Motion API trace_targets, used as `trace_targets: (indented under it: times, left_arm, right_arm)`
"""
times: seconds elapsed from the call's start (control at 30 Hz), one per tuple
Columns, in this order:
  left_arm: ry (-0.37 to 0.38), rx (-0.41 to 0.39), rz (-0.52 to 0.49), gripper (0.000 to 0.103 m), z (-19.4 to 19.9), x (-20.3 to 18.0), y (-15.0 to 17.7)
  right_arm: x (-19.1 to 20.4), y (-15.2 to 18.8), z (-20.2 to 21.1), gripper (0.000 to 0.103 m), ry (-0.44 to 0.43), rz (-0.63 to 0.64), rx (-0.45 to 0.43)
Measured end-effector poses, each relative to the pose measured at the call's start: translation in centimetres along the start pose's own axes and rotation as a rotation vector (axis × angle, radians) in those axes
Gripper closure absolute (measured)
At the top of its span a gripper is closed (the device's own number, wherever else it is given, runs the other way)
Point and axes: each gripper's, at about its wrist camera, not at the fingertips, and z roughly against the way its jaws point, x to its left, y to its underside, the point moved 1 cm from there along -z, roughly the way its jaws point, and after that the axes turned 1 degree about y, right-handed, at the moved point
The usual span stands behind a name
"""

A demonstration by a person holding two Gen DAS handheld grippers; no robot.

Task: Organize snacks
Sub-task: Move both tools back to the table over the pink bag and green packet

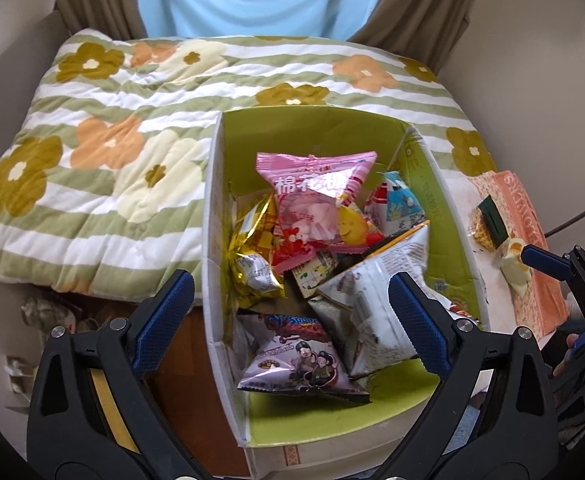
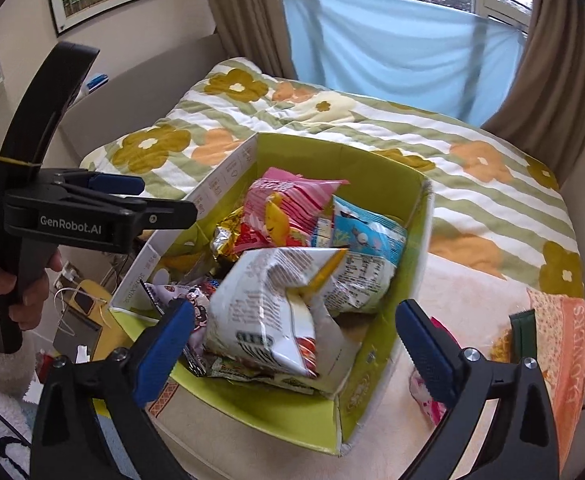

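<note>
A green-lined cardboard box (image 1: 332, 128) stands open against a flowered quilt and holds several snack packets. On top lie a pink marshmallow bag (image 1: 312, 196), a gold foil bag (image 1: 252, 248), a blue packet (image 1: 396, 200), a cartoon-printed packet (image 1: 296, 360) and a crumpled white bag (image 1: 384, 300). My left gripper (image 1: 290, 320) hovers open over the box's near end, its pads touching nothing. My right gripper (image 2: 294, 350) is open above the white bag (image 2: 260, 312), which rests loose in the box (image 2: 396, 364). Each gripper shows in the other's view: left gripper (image 2: 152, 198), right gripper (image 1: 552, 260).
A peach tissue box (image 1: 532, 240) printed FLOWERS lies right of the box, with small yellow wrapped sweets (image 1: 488, 228) on it. A small pink packet (image 2: 432, 396) lies on the surface by the box's right corner. The quilt (image 1: 92, 140) spreads behind, curtains and window beyond. Clutter sits low at the left.
</note>
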Motion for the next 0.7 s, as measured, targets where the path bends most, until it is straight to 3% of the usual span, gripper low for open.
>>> trace_targets:
  times: [0.3, 0.5, 0.7]
  left_arm:
    - [0.037, -0.025, -0.043, 0.006, 0.4, -4.4, -0.2]
    - [0.034, -0.058, -0.07, 0.006, 0.9, -10.7, -0.1]
    - [0.056, -0.063, -0.017, 0.006, 0.1, -18.5, 0.2]
  right_arm:
    - [-2.7, 2.4, 3.0, 0.003, 0.089, -0.096, -0.014]
    - [-7.1, 4.0, 6.0, 0.003, 0.124, -0.14, -0.063]
    - [-13.9, 6.1, 8.7, 0.003, 0.119, -0.15, -0.08]
